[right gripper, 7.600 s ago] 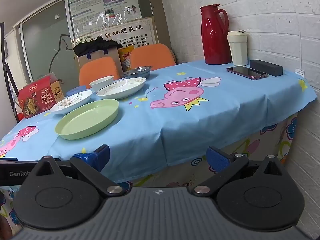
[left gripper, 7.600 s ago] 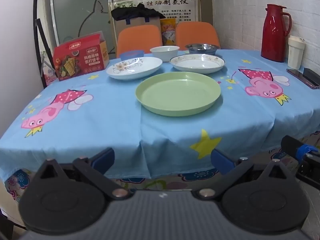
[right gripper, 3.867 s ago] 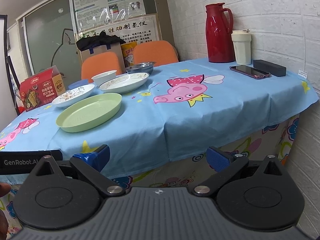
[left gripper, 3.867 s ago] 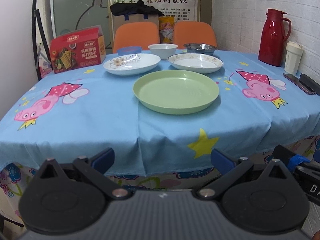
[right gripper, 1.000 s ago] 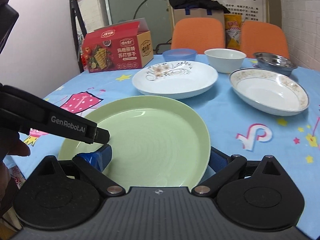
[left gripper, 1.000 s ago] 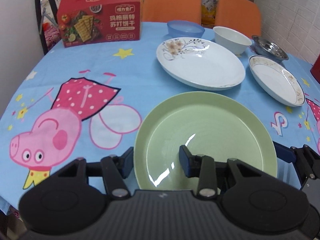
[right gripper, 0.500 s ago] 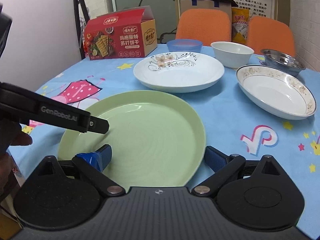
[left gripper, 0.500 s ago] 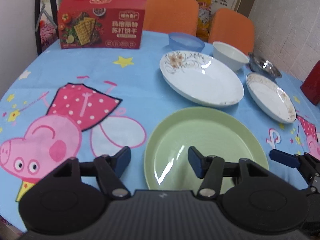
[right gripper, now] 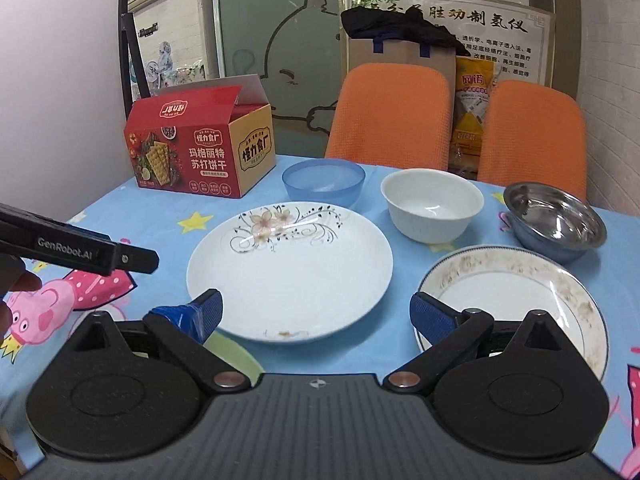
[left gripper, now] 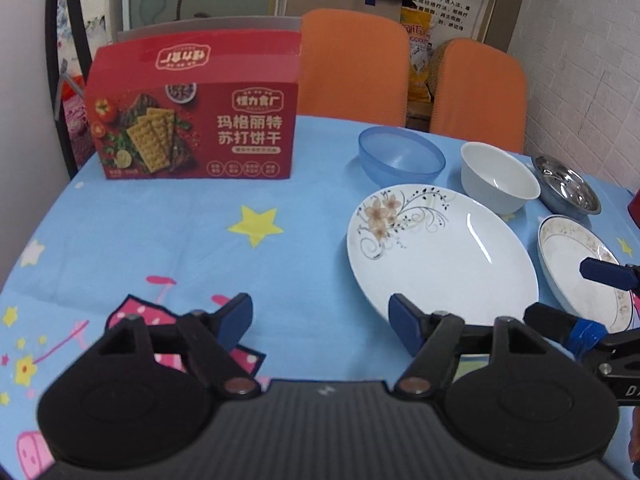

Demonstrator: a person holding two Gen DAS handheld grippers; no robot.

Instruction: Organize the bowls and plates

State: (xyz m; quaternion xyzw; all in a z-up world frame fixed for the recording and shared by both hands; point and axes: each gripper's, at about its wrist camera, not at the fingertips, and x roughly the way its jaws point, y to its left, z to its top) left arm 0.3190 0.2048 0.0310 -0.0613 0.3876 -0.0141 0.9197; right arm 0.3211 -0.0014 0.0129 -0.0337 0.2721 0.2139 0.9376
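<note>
Both hand-held grippers hover wide apart and empty: the left hand-held gripper (left gripper: 320, 320) over the table (left gripper: 160, 240) left of the floral plate (right gripper: 290, 270), the right hand-held gripper (right gripper: 316, 316) straddling that plate's near rim. A gold-rimmed plate (right gripper: 516, 300) sits just right, with blue bowl (right gripper: 323, 180), white bowl (right gripper: 432, 204) and steel bowl (right gripper: 554, 216) behind. Likely glazed ceramic, the floral plate should prove stiff, heavy, slippery and breakable; pinching its raised near rim seems safest.
</note>
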